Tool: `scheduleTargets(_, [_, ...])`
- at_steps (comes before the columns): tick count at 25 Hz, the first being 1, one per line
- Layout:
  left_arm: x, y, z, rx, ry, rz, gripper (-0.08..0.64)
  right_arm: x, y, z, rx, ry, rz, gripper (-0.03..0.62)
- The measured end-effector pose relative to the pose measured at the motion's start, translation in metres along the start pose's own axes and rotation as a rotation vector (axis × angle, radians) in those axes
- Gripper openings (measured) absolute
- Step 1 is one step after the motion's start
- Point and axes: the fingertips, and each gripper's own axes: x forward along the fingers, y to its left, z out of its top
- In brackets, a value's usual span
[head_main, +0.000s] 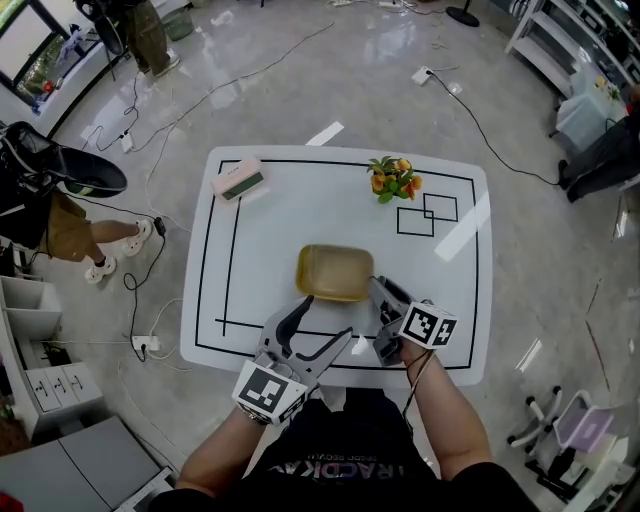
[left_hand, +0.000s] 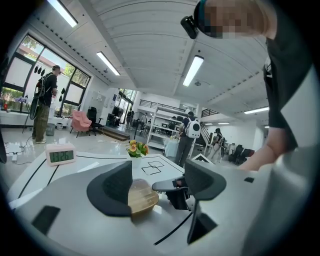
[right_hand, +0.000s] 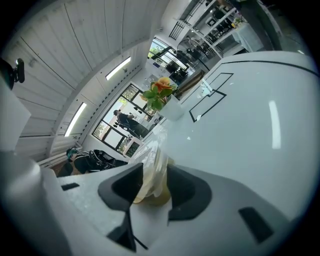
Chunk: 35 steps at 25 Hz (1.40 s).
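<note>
Resting on the white table (head_main: 280, 215), a little toward 6 o'clock from its middle, the yellowish see-through bowl (head_main: 334, 272) sits upright inside the black outline. The right gripper (head_main: 378, 288) comes in at the bowl's 4 o'clock. Its forearm (head_main: 447, 425) rises from 6 o'clock, and the marker cube faces up just behind the jaws. In the right gripper view the jaws are pressed together on the bowl's thin wall (right_hand: 152, 175), one pad inside the rim and one outside, so the bowl is pinched by its near right edge.

The left gripper (head_main: 322, 322) hangs at the bowl's 6 o'clock, over the table's front edge, and points toward 1 o'clock. Its forearm (head_main: 225, 450) also enters from 6 o'clock, angled a little inward. Its jaws stand wide apart with nothing clamped. In the left gripper view the bowl (left_hand: 142, 196) shows through the gap, partly behind the left pad and apart from both pads, with the right gripper's dark fingers just beyond it at 3 o'clock.

A small clock (head_main: 238, 180) lies near the table's 11 o'clock corner, and flowers (head_main: 393, 178) stand toward 1 o'clock beside two overlapping drawn squares (head_main: 428, 214). Cables trail across the floor. A person (head_main: 75, 235) is beside the table at 9 o'clock.
</note>
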Motion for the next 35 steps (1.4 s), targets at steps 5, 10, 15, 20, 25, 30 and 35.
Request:
scheduleTargets(5, [-0.005, 0.001, -0.001, -0.001, -0.003, 0.006, 0.328, -0.004, -0.004, 0.005, -0.027, -0.030, -0.008, 0.124])
scheduleTargets(10, [-0.012, 0.000, 0.001, -0.007, -0.006, 0.007, 0.328, -0.009, 0.009, 0.008, -0.030, -0.049, 0.013, 0.087])
scheduleTargets(15, [-0.018, 0.001, 0.003, -0.007, -0.015, 0.012, 0.328, -0.013, 0.027, 0.014, -0.062, -0.084, 0.058, 0.061])
scheduleTargets(20, [-0.028, 0.002, 0.004, -0.004, -0.024, 0.020, 0.327, -0.015, 0.048, 0.016, -0.100, -0.108, 0.106, 0.049])
scheduleTargets(25, [-0.039, 0.004, 0.007, -0.002, -0.034, 0.026, 0.321, -0.017, 0.077, 0.021, -0.202, -0.128, 0.138, 0.046])
scheduleTargets(30, [-0.054, 0.006, 0.012, 0.010, -0.049, 0.032, 0.283, -0.023, 0.112, 0.024, -0.317, -0.160, 0.165, 0.046])
scheduleTargets(35, [-0.076, 0.005, 0.017, 0.028, -0.068, 0.034, 0.223, -0.033, 0.147, 0.022, -0.418, -0.192, 0.178, 0.046])
